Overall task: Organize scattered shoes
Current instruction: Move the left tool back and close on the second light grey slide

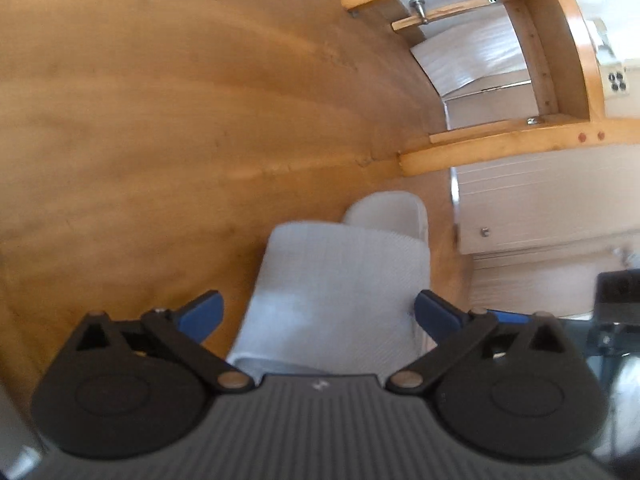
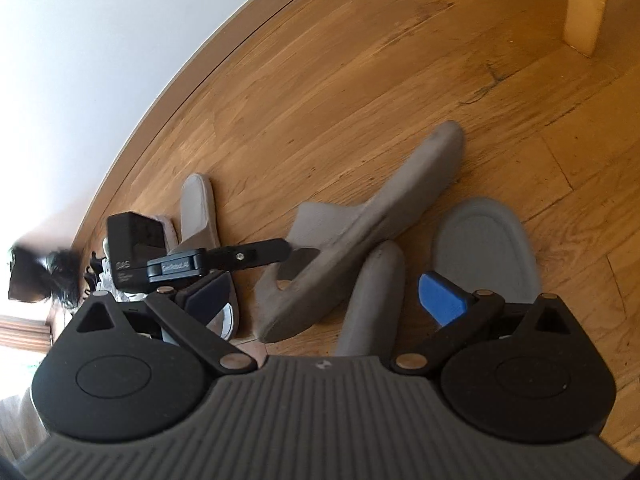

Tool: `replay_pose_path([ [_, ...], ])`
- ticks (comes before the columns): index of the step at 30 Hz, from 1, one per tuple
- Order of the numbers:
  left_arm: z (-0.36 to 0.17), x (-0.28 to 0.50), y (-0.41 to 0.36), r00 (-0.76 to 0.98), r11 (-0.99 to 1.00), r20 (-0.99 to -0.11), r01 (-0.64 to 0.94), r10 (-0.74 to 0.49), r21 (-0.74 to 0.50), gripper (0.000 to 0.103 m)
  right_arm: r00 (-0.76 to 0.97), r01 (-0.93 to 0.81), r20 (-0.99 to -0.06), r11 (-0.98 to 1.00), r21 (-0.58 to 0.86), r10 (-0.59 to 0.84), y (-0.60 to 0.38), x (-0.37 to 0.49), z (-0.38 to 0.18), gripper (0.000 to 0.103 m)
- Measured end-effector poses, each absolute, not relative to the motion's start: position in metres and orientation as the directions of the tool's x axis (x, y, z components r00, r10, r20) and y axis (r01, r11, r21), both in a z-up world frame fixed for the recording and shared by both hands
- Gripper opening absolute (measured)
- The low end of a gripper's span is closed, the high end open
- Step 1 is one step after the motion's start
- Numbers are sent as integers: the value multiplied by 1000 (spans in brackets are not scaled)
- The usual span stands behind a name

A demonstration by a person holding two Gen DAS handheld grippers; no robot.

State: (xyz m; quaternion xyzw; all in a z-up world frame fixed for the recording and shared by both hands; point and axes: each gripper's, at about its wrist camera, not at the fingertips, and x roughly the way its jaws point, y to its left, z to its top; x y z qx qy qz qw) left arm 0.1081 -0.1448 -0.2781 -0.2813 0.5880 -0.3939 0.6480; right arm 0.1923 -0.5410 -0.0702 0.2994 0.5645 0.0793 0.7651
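Note:
In the left wrist view a light grey slipper point(image 1: 340, 280) lies on the wooden floor between the blue fingers of my left gripper point(image 1: 320, 312), which is open around it. In the right wrist view several grey slippers lie on the floor: one tipped on its side point(image 2: 360, 232), one flat on its sole point(image 2: 484, 240), one narrow shape point(image 2: 372, 300) between my fingers, and one far left point(image 2: 198, 212). My right gripper point(image 2: 324, 300) is open above them. The left gripper with its camera point(image 2: 160, 260) shows at left.
A wooden chair frame point(image 1: 540, 60) and a white baseboard heater point(image 1: 540, 200) stand to the right in the left wrist view. A white wall point(image 2: 100, 40) and a pale furniture leg point(image 2: 586, 4) border the floor in the right wrist view.

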Motion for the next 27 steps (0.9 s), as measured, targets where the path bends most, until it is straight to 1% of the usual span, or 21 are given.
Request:
replay_pose_path([
  [1,-276,104,-147,8,522,-530,188,-848,-832,88,348,220,-818,808,547,459,-543,194,-72,103],
  [2,-274,101,-148,15,522,-530,191,-848,-831,86,346,226,-819,807,546,457,-545,195,-72,103],
  [3,-271,99,-151,17,532,-539,195,-842,-824,83,345,236,-822,805,544,454,-548,196,-72,103],
  [5,-263,94,-156,25,552,-559,205,-829,-808,76,342,253,-825,801,542,450,-553,198,-75,103],
  [6,-258,92,-157,36,567,-573,204,-819,-798,74,343,255,-825,801,542,449,-555,199,-76,103],
  [7,-253,90,-157,49,579,-583,201,-811,-790,68,344,256,-825,801,541,448,-556,200,-77,103],
  [8,-250,89,-157,63,586,-586,198,-808,-786,55,345,256,-826,801,541,446,-557,201,-79,103],
  [9,-244,89,-154,89,590,-585,193,-806,-784,40,347,256,-825,801,541,446,-558,202,-79,103],
  [10,-232,90,-146,127,594,-580,183,-805,-784,5,351,254,-823,801,543,447,-557,202,-79,103],
  [11,-224,93,-141,147,592,-574,176,-806,-786,0,353,251,-822,801,543,447,-557,203,-79,103],
  [13,-214,101,-130,176,570,-546,153,-819,-807,0,356,238,-819,804,545,450,-556,208,-80,103],
  [14,-214,104,-128,178,571,-546,152,-819,-807,0,353,236,-822,807,541,447,-554,211,-81,103],
  [17,-231,110,-124,140,598,-583,121,-801,-793,0,329,253,-842,819,515,428,-550,218,-87,103],
  [20,-257,110,-119,73,579,-577,12,-814,-815,3,315,271,-850,818,507,423,-547,222,-91,103],
  [21,-267,109,-116,47,554,-556,-43,-830,-831,4,310,274,-856,823,498,414,-546,223,-92,103],
  [22,-278,108,-113,24,520,-525,-109,-851,-847,7,303,276,-865,832,482,400,-545,225,-94,103],
  [24,-294,106,-110,-1,448,-457,-204,-889,-871,40,301,278,-867,834,477,396,-545,225,-95,103],
  [25,-304,106,-110,-4,389,-400,-246,-916,-888,74,300,281,-869,835,474,393,-546,225,-96,103],
  [26,-308,107,-111,3,357,-370,-258,-929,-898,86,300,284,-870,835,472,390,-547,226,-97,103],
  [27,-311,109,-112,15,338,-354,-263,-935,-904,86,301,287,-871,834,471,389,-548,226,-97,103],
])
